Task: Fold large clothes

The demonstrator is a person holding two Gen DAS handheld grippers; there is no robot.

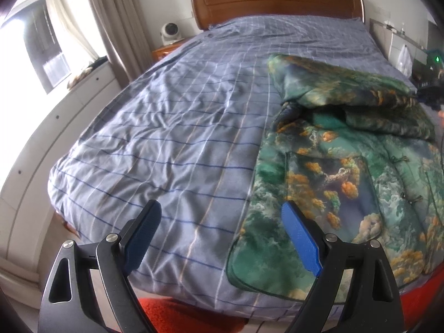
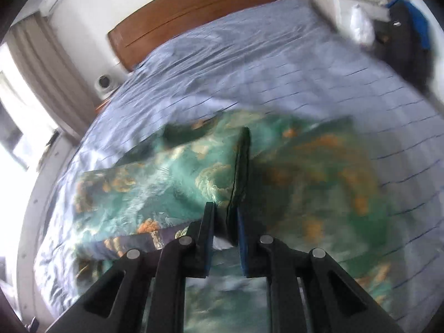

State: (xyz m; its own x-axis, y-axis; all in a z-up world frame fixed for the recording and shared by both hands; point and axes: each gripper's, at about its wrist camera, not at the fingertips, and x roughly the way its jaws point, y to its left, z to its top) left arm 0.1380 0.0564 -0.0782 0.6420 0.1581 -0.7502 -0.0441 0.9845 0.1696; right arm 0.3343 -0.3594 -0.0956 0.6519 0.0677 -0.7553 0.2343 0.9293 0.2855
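A large green padded jacket point(image 1: 341, 172) with an orange and blue landscape print lies on the right half of the bed. Its upper part point(image 1: 358, 91) is lifted and folded over toward the right. My left gripper point(image 1: 222, 213) hangs open over the bed's near edge, just left of the jacket's hem, with nothing between its blue pads point(image 1: 301, 238). My right gripper point(image 2: 226, 211) is shut on a dark-edged fold of the jacket point(image 2: 177, 177) and holds it above the rest of the garment. The right wrist view is blurred by motion.
The bed point(image 1: 166, 116) wears a blue checked sheet under a wooden headboard point(image 1: 277, 0). A small white fan point(image 1: 169, 32) stands on a bedside table at the left, with curtains point(image 1: 111, 22) and a window beyond. Red flooring point(image 1: 180, 313) shows below the bed. Dark clothes point(image 2: 405, 33) hang at the right.
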